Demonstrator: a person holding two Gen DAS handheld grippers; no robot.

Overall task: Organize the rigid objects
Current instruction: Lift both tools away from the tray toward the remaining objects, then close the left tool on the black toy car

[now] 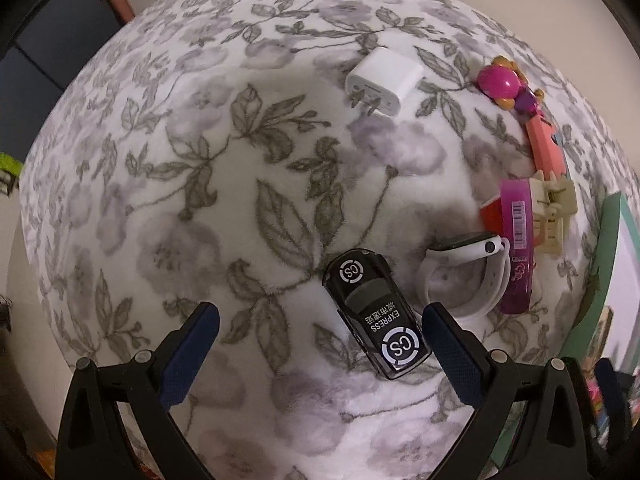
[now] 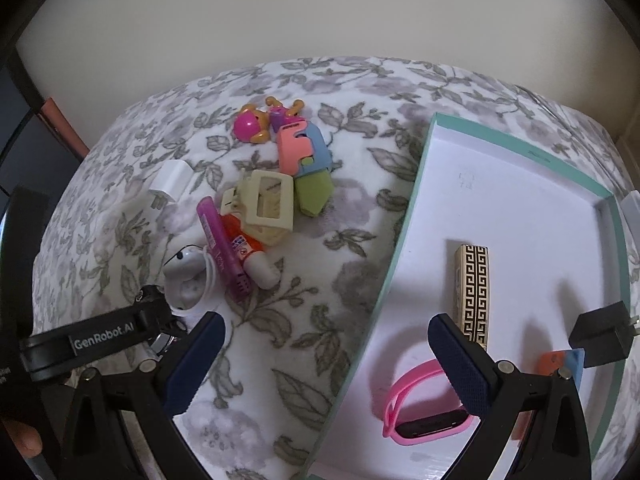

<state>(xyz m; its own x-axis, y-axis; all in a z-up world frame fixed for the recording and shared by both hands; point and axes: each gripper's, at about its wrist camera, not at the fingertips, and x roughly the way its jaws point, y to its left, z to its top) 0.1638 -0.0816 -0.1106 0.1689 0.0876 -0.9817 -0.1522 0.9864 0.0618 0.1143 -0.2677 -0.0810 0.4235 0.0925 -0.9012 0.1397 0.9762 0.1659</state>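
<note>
Your left claw (image 1: 320,332) hangs released over the floral cloth (image 1: 200,200) on the bench, its blue-padded fingers spread wide, with a black toy car (image 1: 374,316) marked "EXPRESS" lying between them, close to the right finger and untouched by either. Just beside the car sits a white smartwatch (image 1: 468,276), and past it a purple tube (image 1: 518,240), a cream hair clip (image 1: 554,212) and a pink-helmeted toy figure (image 1: 502,82) crowd the right edge; a white charger plug (image 1: 380,82) rests apart, farther back. Your right claw (image 2: 326,354) is likewise released and holding nothing, poised over the near left rim of the teal-edged tray (image 2: 400,236). Inside that tray lie a pink smartwatch (image 2: 424,404), a gold bar with a black key pattern (image 2: 474,280) and a black charger plug (image 2: 600,338). An orange-and-blue piece (image 2: 560,362) shows partly behind the right finger. Left of the tray, the loose pile remains on the cloth.
</note>
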